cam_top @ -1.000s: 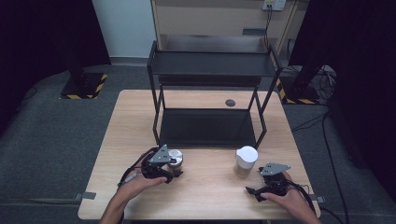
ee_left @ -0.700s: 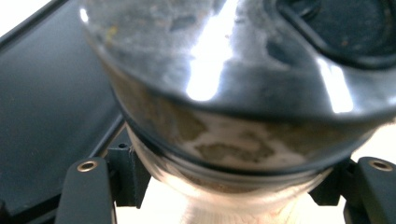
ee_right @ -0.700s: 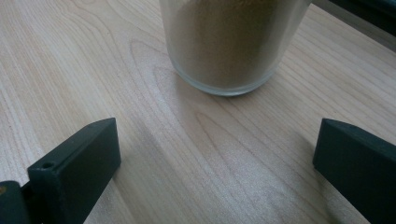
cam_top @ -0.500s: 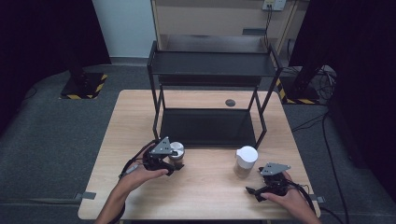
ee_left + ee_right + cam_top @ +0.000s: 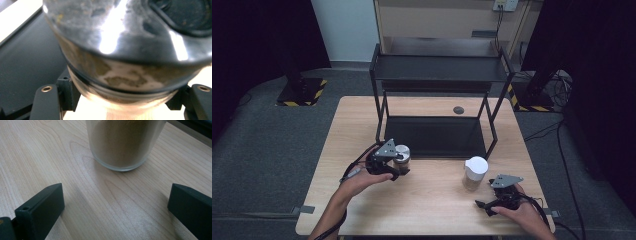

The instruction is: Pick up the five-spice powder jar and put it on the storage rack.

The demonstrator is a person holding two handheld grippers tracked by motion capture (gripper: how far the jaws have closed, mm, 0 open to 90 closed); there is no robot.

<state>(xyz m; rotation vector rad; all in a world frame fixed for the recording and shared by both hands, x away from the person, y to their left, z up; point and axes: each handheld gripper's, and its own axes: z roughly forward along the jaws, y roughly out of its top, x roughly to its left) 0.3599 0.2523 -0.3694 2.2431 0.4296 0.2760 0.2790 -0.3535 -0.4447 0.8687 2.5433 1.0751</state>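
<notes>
we are observing the left tool point(image 5: 398, 167) gripping a silver-lidded jar point(image 5: 402, 156), with its jaws closing on the glass body just below the metal lid, as the left gripper view is showing at close range point(image 5: 130, 45). in the high view the jar is sitting at the left front of the wooden surface point(image 5: 432, 210), just before the lower shelf of the black rack point(image 5: 437, 75); whether its base is touching the wood or hanging clear we cannot tell. the person's left hand point(image 5: 362, 181) is wrapping around the tool's body from below. the right tool point(image 5: 487, 205) is resting low at the right front of the surface with its jaws standing wide apart and nothing between them. a white-lidded jar point(image 5: 475, 172) of brown powder is standing upright on the wood just ahead of those jaws, near but not touching, its glass base showing in the right gripper view point(image 5: 122, 145). the two jars are standing well apart.
</notes>
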